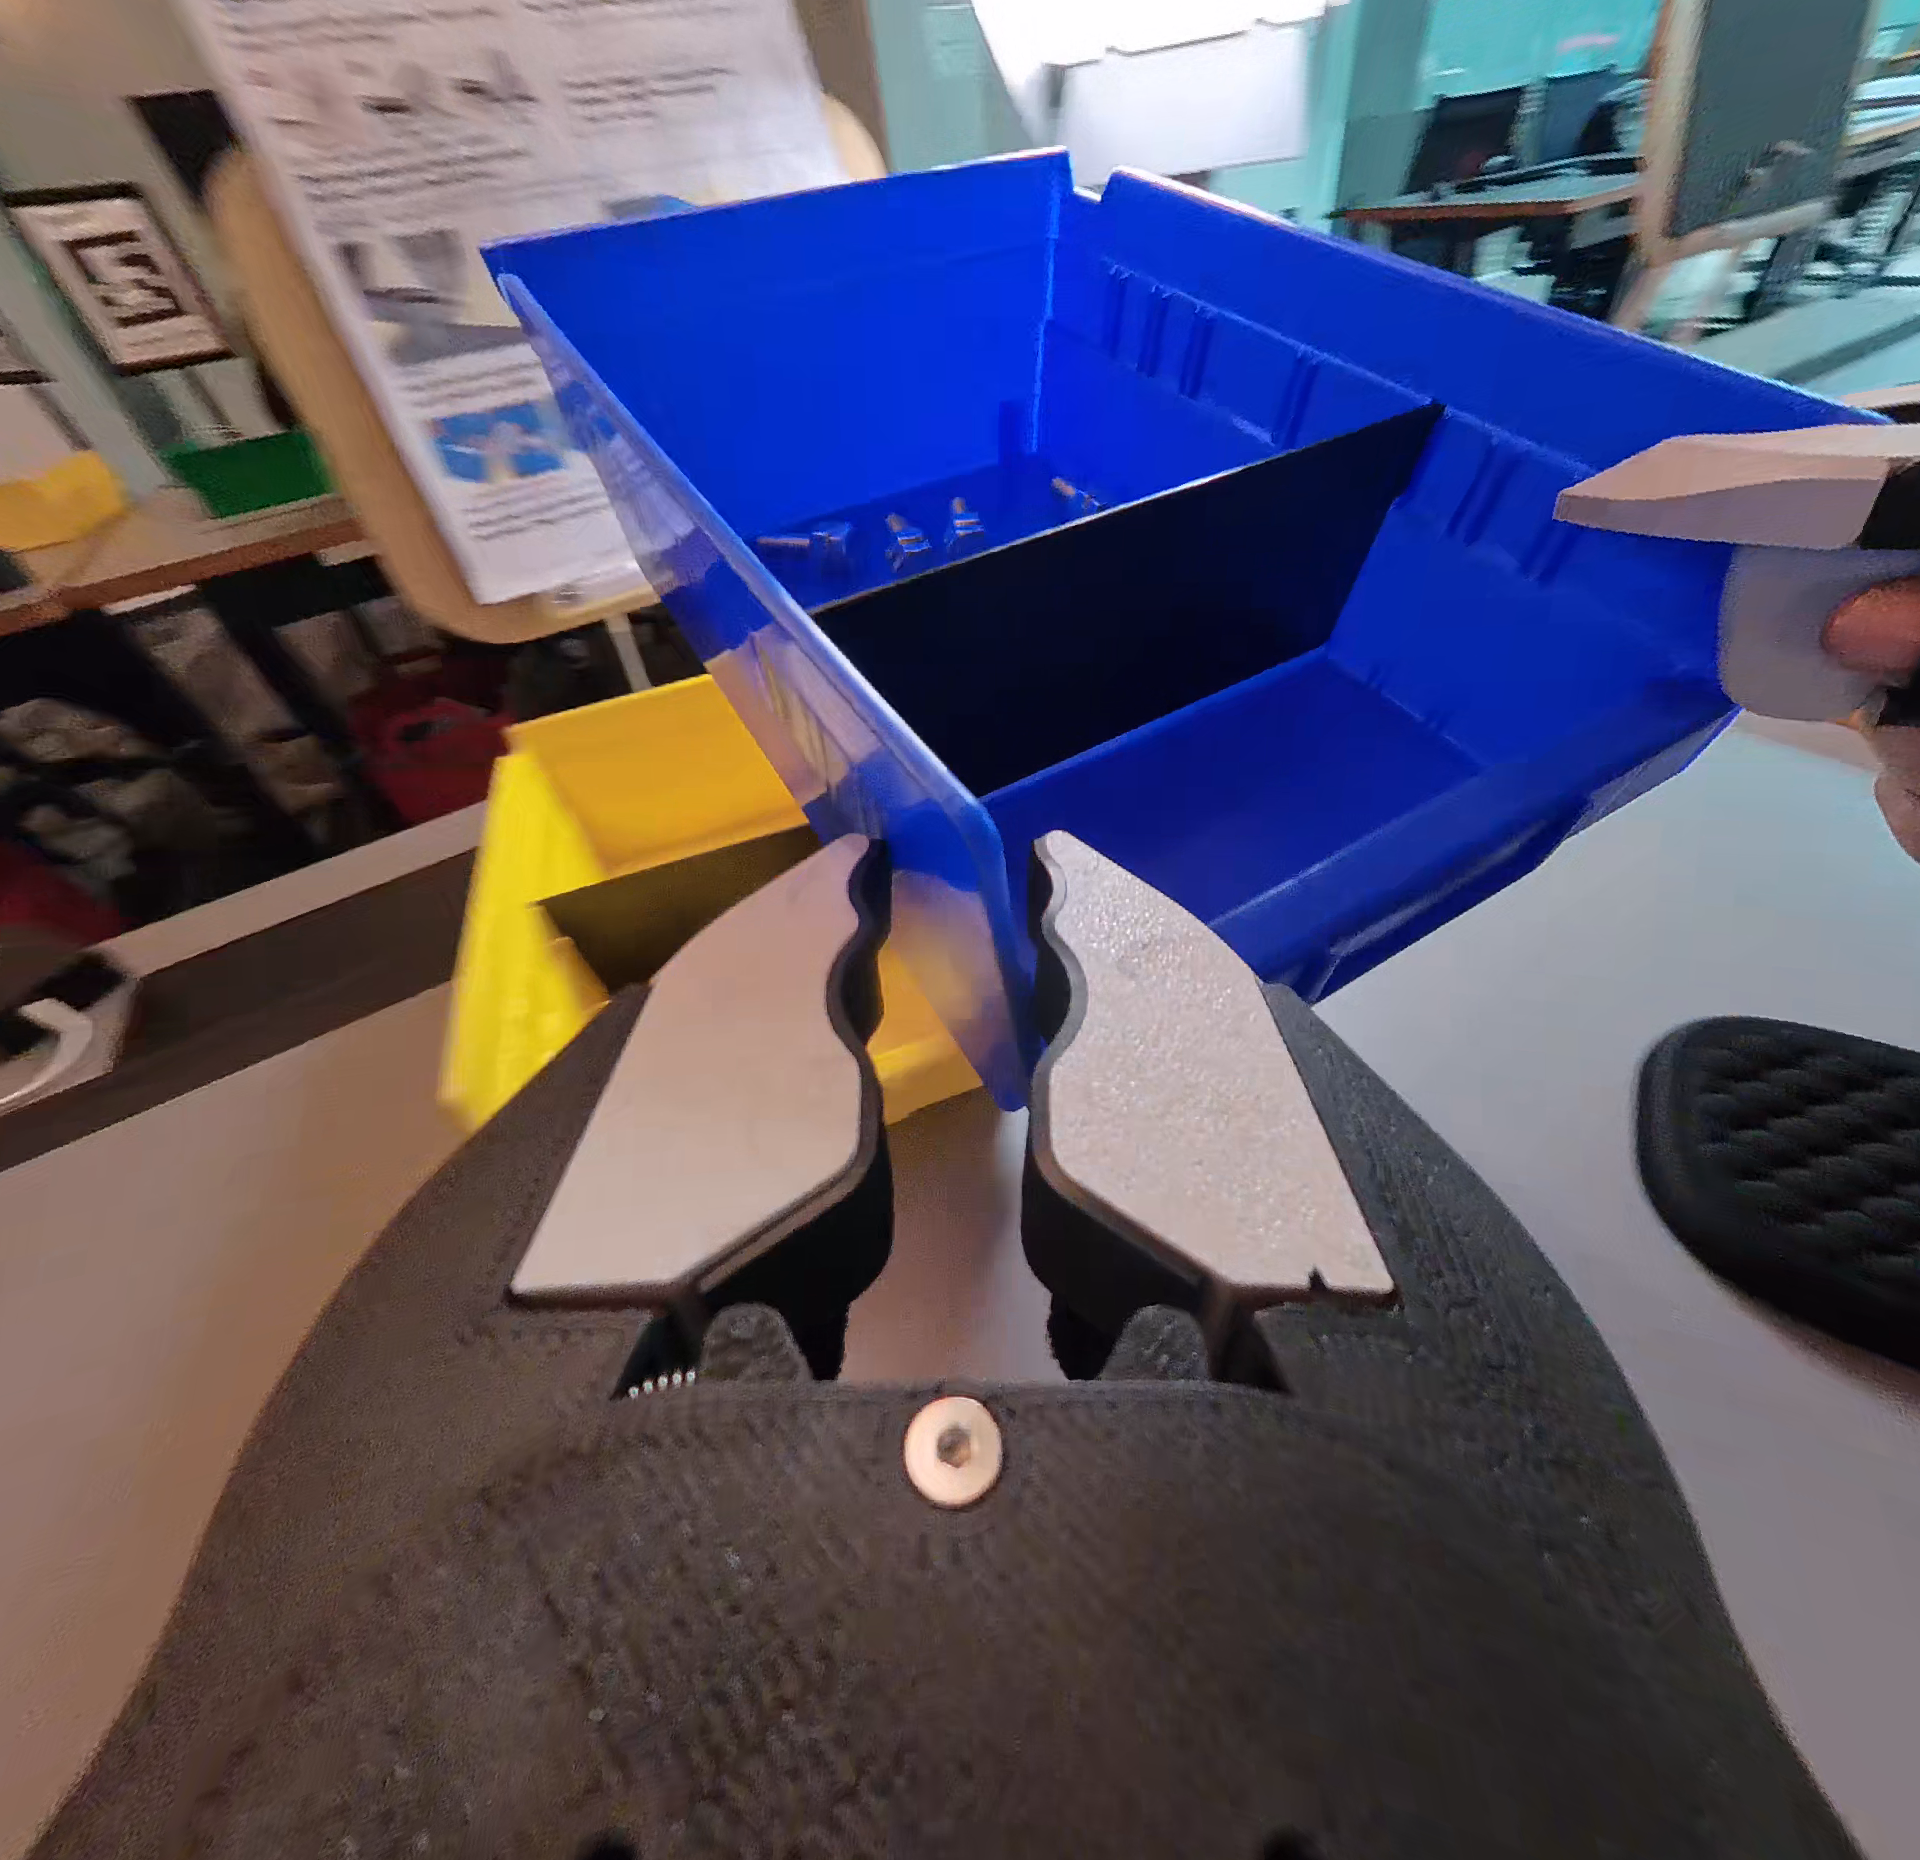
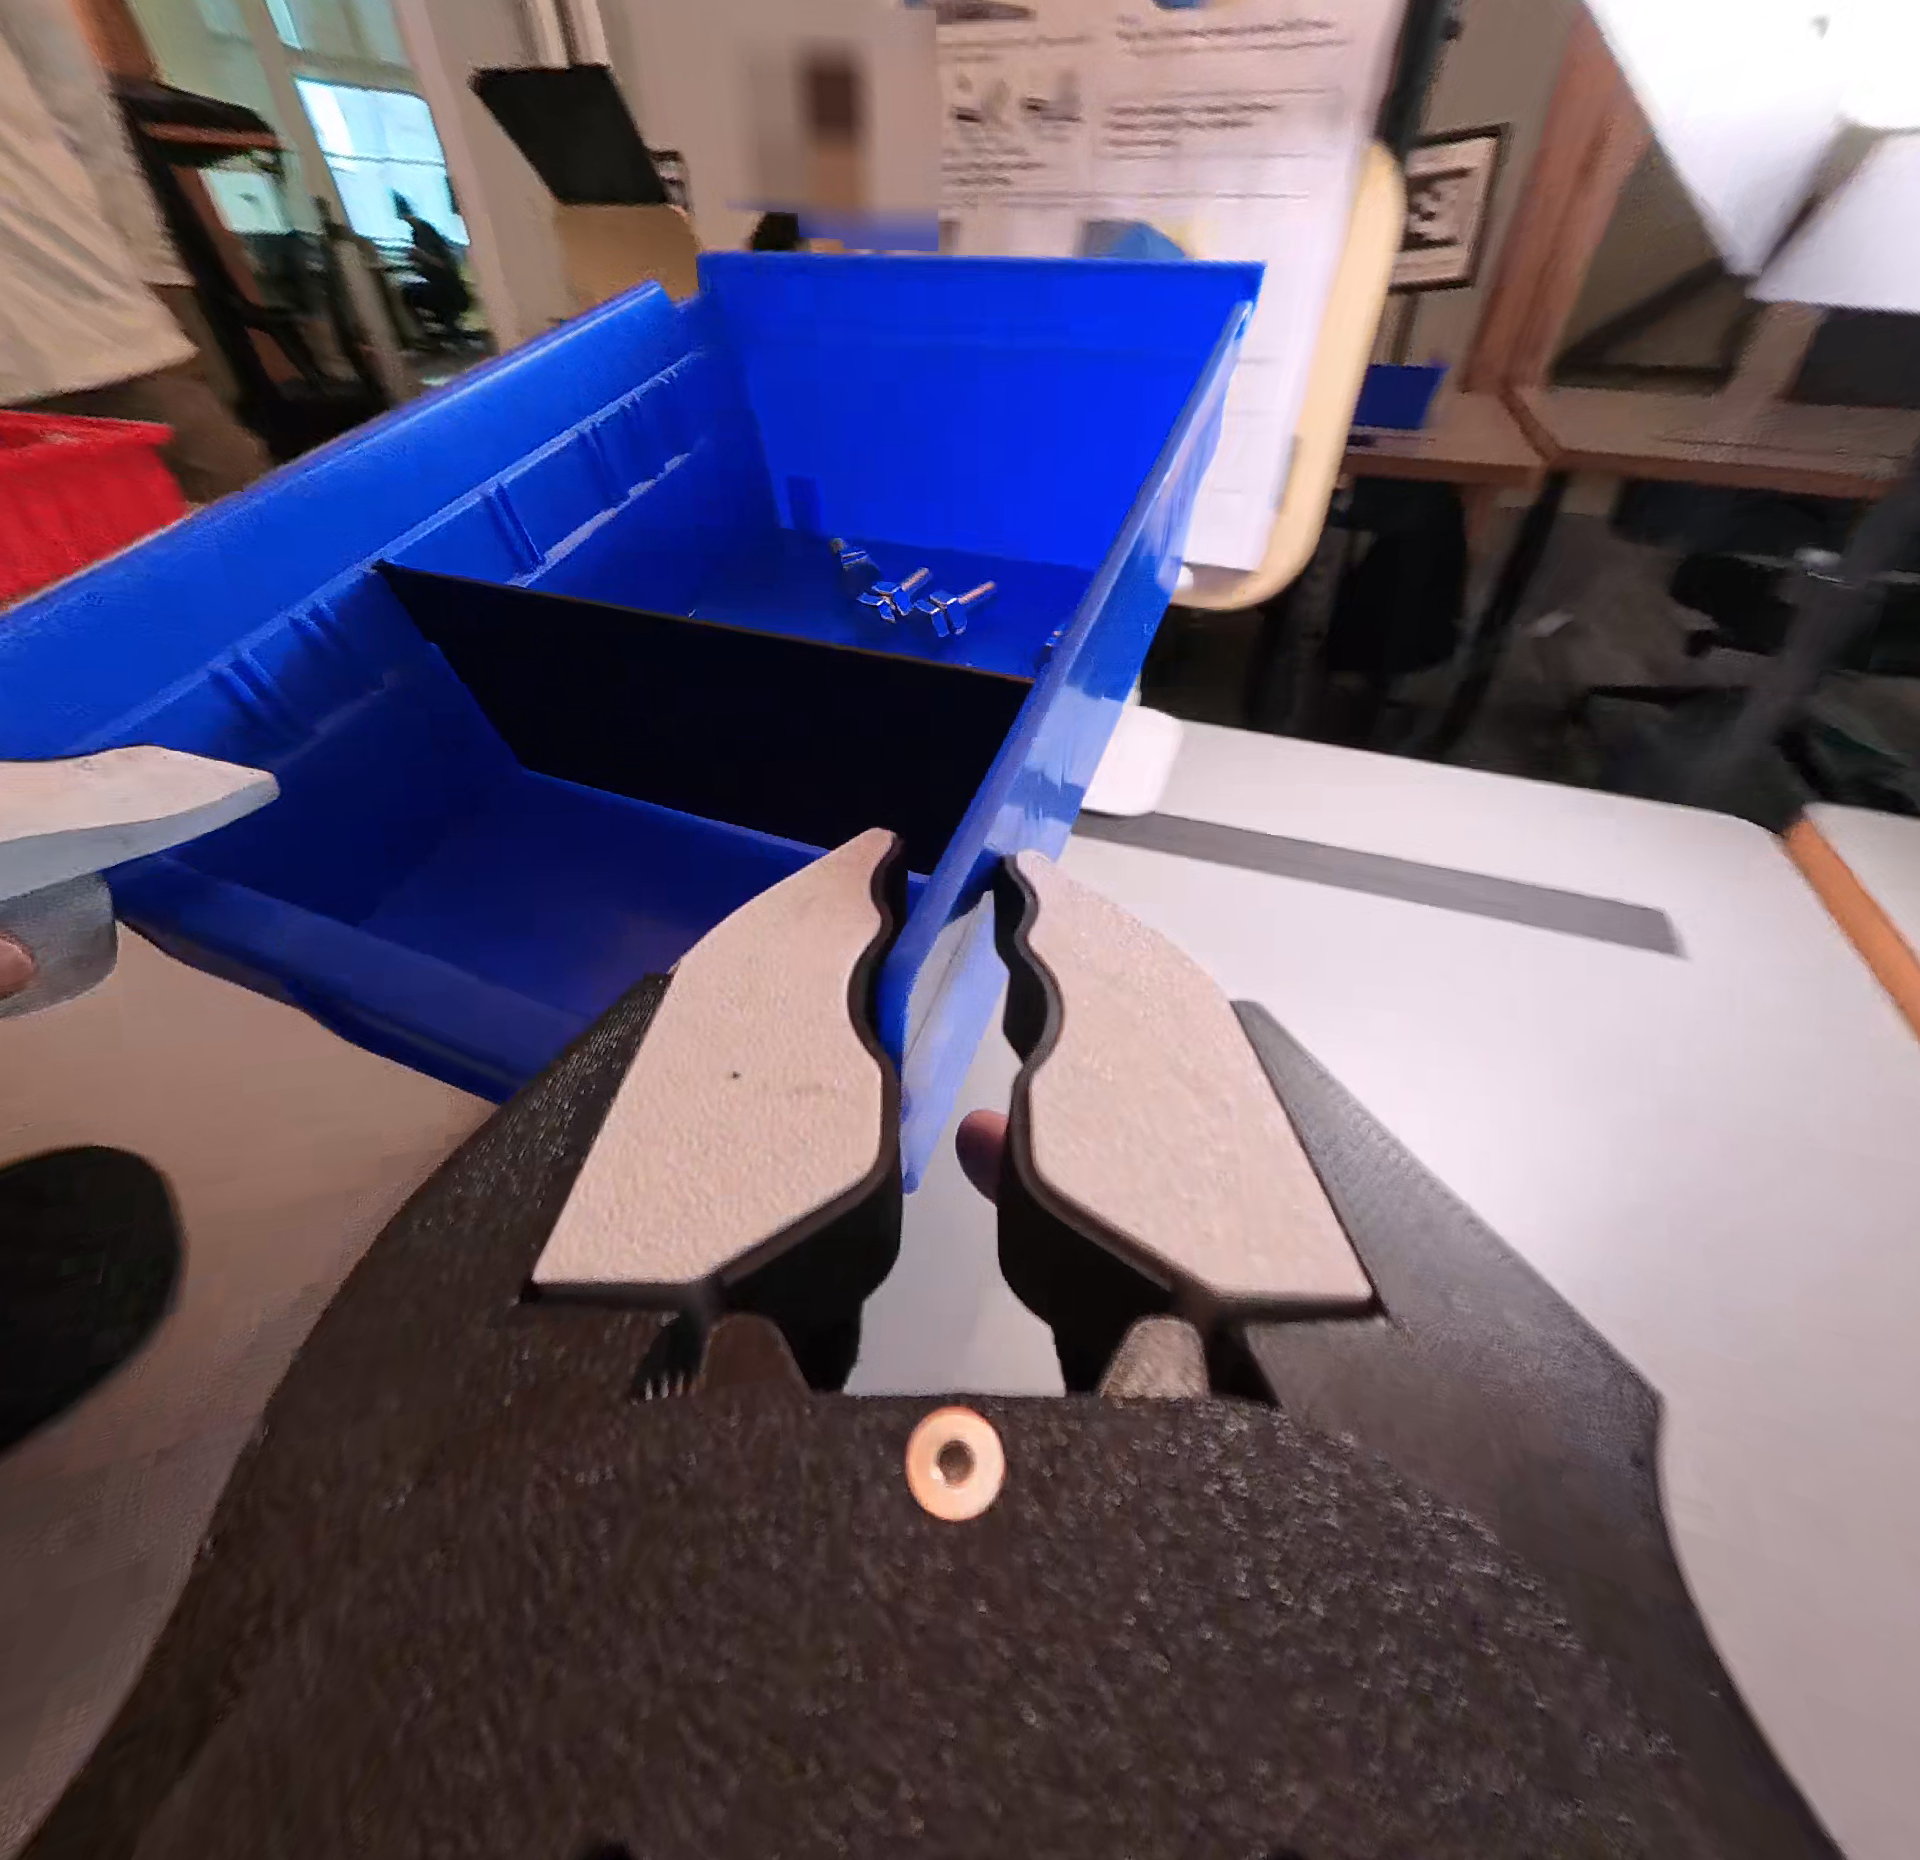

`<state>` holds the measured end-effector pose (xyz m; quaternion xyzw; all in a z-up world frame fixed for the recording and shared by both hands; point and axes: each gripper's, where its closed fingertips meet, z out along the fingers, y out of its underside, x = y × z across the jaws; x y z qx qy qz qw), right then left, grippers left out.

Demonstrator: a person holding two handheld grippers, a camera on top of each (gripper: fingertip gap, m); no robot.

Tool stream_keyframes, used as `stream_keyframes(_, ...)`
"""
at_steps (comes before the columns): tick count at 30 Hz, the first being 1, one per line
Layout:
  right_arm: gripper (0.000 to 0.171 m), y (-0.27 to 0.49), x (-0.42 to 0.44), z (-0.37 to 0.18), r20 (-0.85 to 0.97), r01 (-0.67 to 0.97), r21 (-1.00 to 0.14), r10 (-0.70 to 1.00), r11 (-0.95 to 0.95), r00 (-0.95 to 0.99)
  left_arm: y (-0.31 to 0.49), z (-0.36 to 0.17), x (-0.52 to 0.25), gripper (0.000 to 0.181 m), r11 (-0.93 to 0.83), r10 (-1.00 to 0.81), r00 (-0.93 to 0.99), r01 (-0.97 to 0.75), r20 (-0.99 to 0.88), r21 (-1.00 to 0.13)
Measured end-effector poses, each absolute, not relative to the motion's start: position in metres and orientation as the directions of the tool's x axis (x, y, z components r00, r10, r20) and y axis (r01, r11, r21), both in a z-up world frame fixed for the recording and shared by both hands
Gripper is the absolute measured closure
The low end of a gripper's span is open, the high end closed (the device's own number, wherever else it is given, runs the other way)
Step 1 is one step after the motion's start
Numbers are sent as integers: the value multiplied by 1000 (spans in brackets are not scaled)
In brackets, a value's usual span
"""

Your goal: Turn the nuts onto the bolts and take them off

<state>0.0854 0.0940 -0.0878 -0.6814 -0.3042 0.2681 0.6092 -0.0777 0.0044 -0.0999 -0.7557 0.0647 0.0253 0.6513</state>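
A blue bin [image 1: 1143, 376] of glossy moulded plastic, with ribbed inner walls, is held tilted above a pale grey table [image 1: 1558, 979]. One thin side wall is clenched between the textured grey fingers [image 1: 727, 1062] of the left gripper [image 1: 951, 875], whose wavy black inner edges press against the wall from both sides. The opposite wall is clamped in the same way by the right gripper [image 2: 945, 865]; each gripper is also seen at the far edge of the other view.

The bin is split by a flat black divider [image 1: 1122, 626] set across it. In the far compartment, a few small shiny metal bolts [image 2: 914, 595] with wing-shaped nuts are gathered loosely on the floor near the end wall. The near compartment holds nothing visible.

Just beside and below the blue bin, a yellow bin [image 1: 644, 823] of the same plastic rests on the table. A dark, dimpled oval pad [image 1: 1797, 1176] lies on the table between the grippers.
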Motion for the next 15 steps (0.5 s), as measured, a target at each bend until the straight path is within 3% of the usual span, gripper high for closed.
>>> stream_keyframes(8,155,52,-109,-75,-93,124,-981,918,-152,386,-85,-73,-234,157,-184,236,967,-52,-95,-981)
stream_keyframes(15,154,8,-230,-132,-190,198,-949,947,-245,259,-139,-119,-334,159,-222,357,934,50,-33,-974)
